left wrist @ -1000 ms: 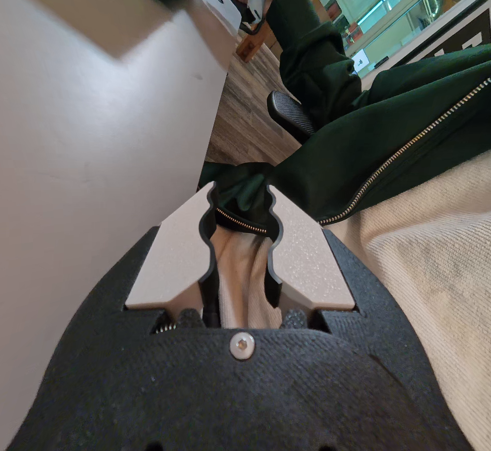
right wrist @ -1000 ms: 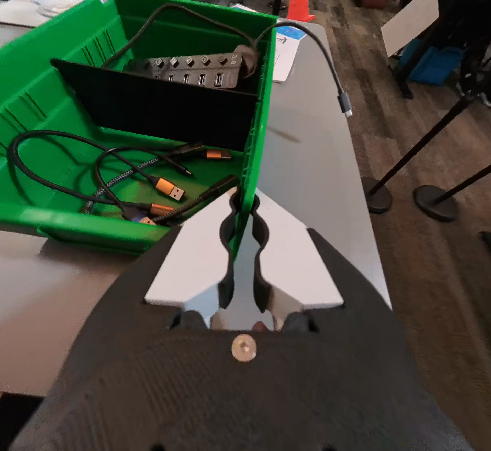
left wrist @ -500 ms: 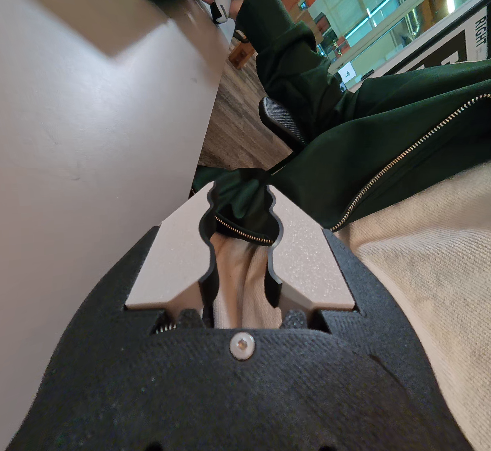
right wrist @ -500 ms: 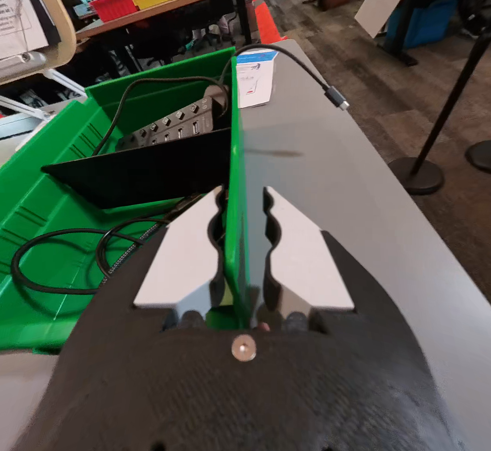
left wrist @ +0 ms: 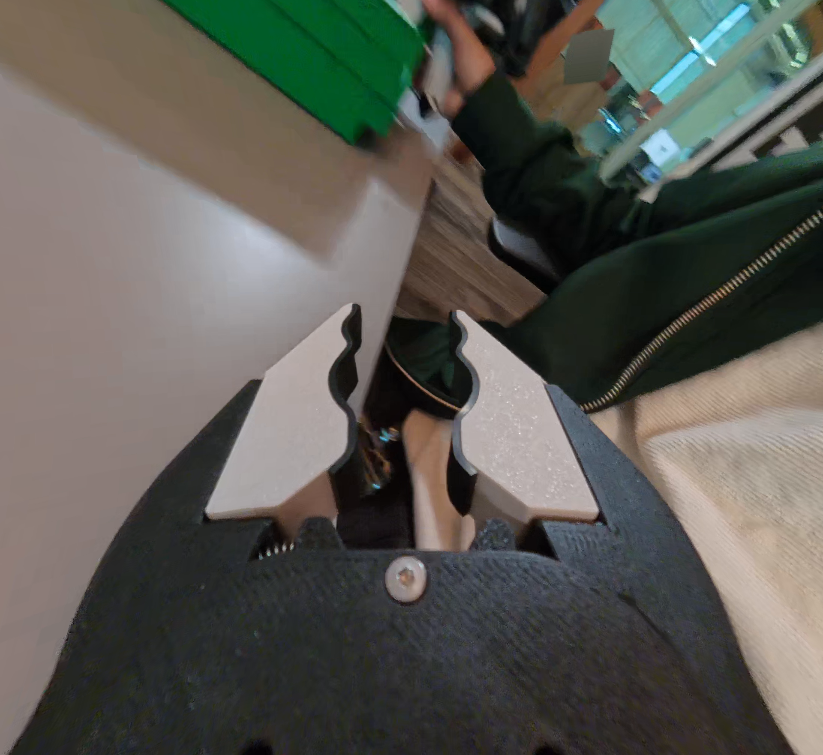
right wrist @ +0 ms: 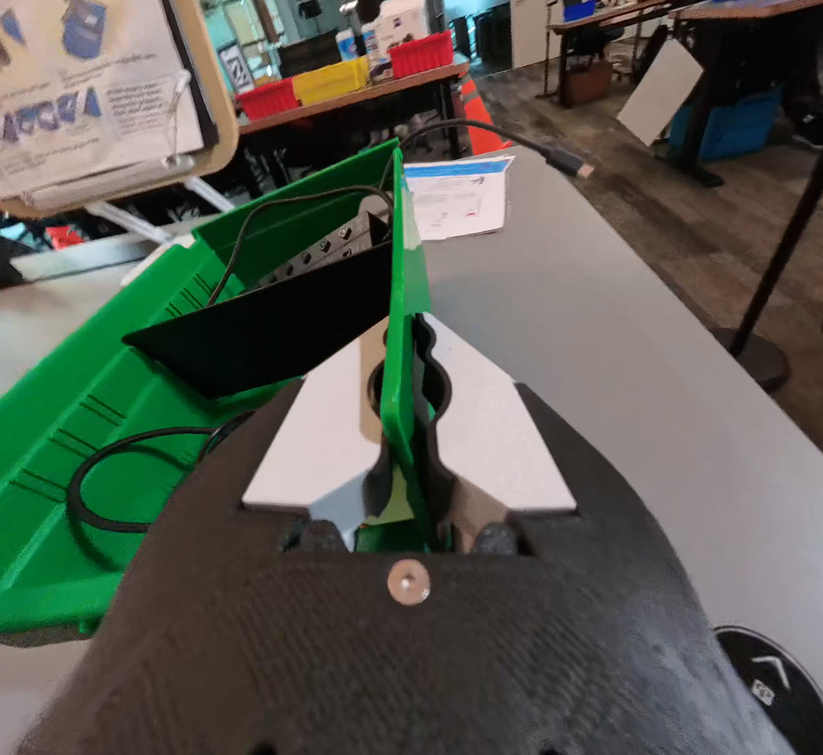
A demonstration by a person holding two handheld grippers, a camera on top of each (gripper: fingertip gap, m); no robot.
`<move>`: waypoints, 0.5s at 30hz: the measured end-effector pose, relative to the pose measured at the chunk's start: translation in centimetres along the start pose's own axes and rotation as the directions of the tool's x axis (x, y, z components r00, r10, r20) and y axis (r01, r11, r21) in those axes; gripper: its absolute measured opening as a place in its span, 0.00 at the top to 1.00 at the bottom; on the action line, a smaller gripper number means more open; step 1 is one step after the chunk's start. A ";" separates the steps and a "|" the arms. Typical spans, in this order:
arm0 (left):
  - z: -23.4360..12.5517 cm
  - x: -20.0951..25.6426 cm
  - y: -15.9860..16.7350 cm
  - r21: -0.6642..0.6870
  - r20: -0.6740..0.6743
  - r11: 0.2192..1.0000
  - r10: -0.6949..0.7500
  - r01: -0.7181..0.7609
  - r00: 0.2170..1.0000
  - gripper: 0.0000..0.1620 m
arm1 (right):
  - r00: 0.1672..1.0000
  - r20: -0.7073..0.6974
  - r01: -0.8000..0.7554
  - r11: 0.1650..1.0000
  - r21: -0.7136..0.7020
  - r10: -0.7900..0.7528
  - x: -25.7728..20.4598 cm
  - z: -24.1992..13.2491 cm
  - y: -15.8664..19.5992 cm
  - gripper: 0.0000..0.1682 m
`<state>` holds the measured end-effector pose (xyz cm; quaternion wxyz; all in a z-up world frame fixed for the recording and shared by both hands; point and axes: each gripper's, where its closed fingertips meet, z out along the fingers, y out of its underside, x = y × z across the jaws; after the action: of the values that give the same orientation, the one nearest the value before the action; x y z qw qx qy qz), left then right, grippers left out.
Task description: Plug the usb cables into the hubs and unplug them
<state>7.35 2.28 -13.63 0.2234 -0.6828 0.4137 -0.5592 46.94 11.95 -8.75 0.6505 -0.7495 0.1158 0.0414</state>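
Observation:
A green bin (right wrist: 111,422) stands on the grey table (right wrist: 579,377). A black divider (right wrist: 267,333) crosses it; a black USB hub (right wrist: 320,248) lies behind the divider. A black cable (right wrist: 89,466) loops on the bin floor. Another cable arcs out over the bin wall, its USB plug (right wrist: 574,164) hanging above the table. My right gripper (right wrist: 403,322) is shut on the bin's right wall. My left gripper (left wrist: 404,311) is open and empty at the table's edge, pointing at a person's torso. The bin (left wrist: 267,21) shows blurred at the top there.
A printed sheet (right wrist: 458,199) lies on the table right of the bin. A sign board (right wrist: 89,66) stands at the back left. A stanchion base (right wrist: 757,359) is on the floor off the table's right edge. A hand (left wrist: 463,48) holds the other gripper by the bin.
My right gripper has slid forward along the bin's right wall and closed on it, tilting up. The left view has swung toward the table; the bin fills more of it.

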 end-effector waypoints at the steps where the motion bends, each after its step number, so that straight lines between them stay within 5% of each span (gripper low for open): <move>1: -1.1 -0.8 -1.4 0.053 0.062 0.998 0.024 -0.027 0.998 0.76 | 1.000 0.022 0.000 1.000 -0.007 0.000 -0.8 0.0 0.1 0.97; 4: -6.6 -4.8 -5.7 0.186 0.365 0.974 0.055 -0.130 0.930 0.67 | 0.996 0.086 -0.014 1.000 -0.028 0.016 -3.6 0.4 0.3 0.97; 8: -19.2 -9.6 -8.3 0.235 0.759 0.933 -0.001 -0.273 0.651 0.61 | 0.983 0.183 0.006 0.999 -0.042 0.002 -8.3 0.8 0.7 0.97; 12: -32.1 -11.1 -7.7 0.339 0.915 0.852 -0.200 -0.399 0.351 0.49 | 0.951 0.309 0.021 0.997 -0.068 0.001 -13.9 1.4 1.6 0.98; 15: -36.0 -14.6 -4.5 0.251 0.965 0.912 -0.207 -0.325 0.162 0.39 | 0.915 0.402 -0.001 0.995 -0.103 0.043 -18.0 2.4 2.6 0.98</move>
<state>-25.85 22.41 -8.70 0.5944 -0.7997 0.0715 -0.0455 29.08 16.14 -7.75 0.6213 -0.7552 -0.0149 0.2082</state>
